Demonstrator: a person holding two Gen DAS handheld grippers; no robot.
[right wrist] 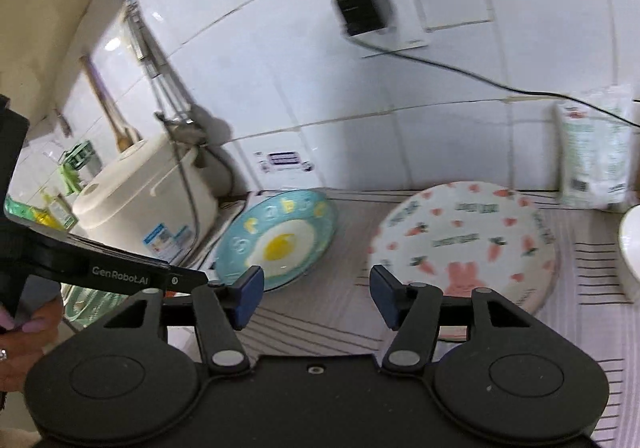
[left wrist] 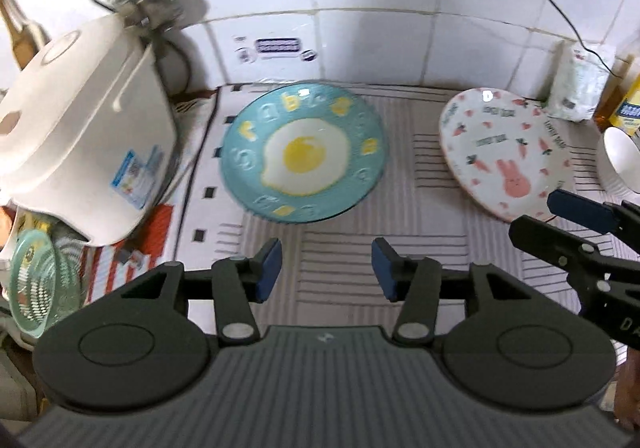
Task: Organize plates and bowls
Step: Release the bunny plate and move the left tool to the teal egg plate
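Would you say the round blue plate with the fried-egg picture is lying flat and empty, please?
Yes: the round blue plate with the fried-egg picture lies face up on the striped mat, empty, its whole printed surface visible.

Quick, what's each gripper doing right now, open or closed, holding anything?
Left gripper: open, holding nothing, short of the egg plate.
Right gripper: open, holding nothing, near the bunny plate.

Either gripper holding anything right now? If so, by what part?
Nothing held. The left gripper and right gripper are both open with empty jaws, short of the blue egg plate and the rabbit plate.
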